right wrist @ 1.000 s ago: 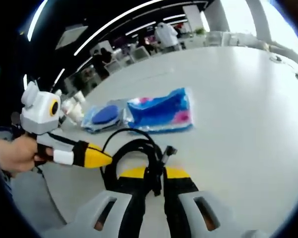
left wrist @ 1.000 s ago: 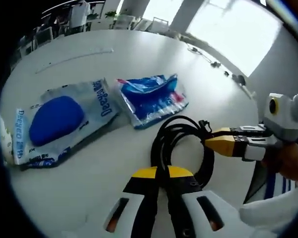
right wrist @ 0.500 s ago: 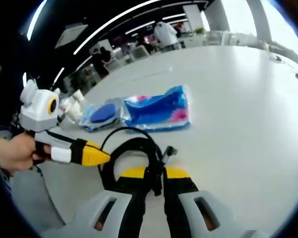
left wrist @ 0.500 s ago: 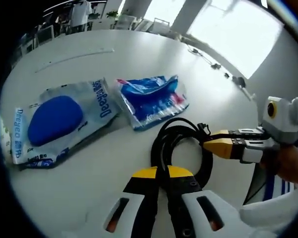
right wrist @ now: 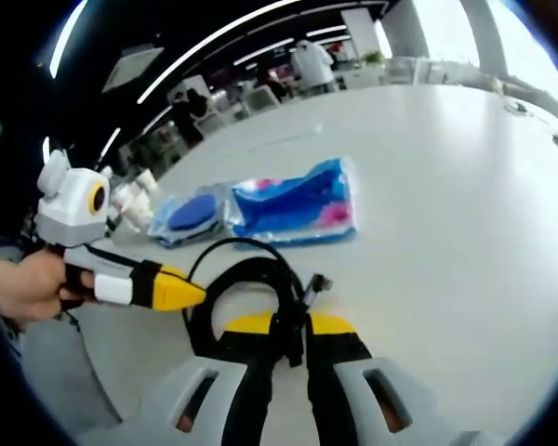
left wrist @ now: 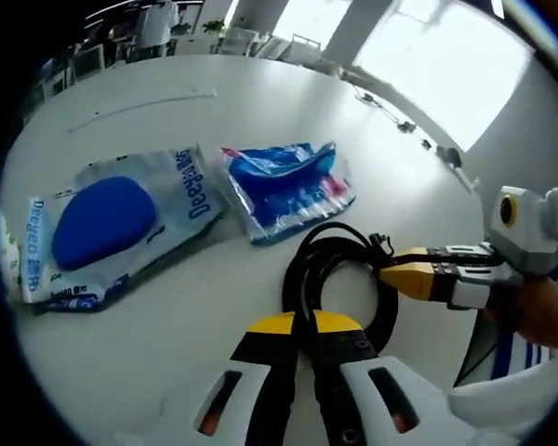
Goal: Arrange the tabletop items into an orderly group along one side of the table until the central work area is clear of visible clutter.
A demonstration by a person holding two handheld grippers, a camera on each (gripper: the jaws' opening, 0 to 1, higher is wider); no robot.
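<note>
A coiled black cable (left wrist: 339, 269) lies on the white table (left wrist: 260, 102) just in front of me. My left gripper (left wrist: 302, 321) is shut on the near side of the coil. My right gripper (left wrist: 389, 269) comes in from the right, shut on the coil beside its plug end. In the right gripper view the cable (right wrist: 251, 279) runs between the right gripper's (right wrist: 290, 323) shut jaws, and the left gripper (right wrist: 197, 295) pinches the loop's left side. Beyond the coil lie a blue-and-red packet (left wrist: 284, 181) and a clear pouch with a blue oval (left wrist: 102, 223), side by side.
White bottles (right wrist: 135, 200) stand to the left of the pouch (right wrist: 191, 216) and the packet (right wrist: 298, 209). Small cables and plugs (left wrist: 400, 121) lie along the table's far edge by the window. A person's hand (right wrist: 28, 283) holds the left gripper. People and chairs sit in the background.
Almost nothing differs. Both grippers stay shut on the cable, with only a slight drift of the right gripper downward in the left gripper view.
</note>
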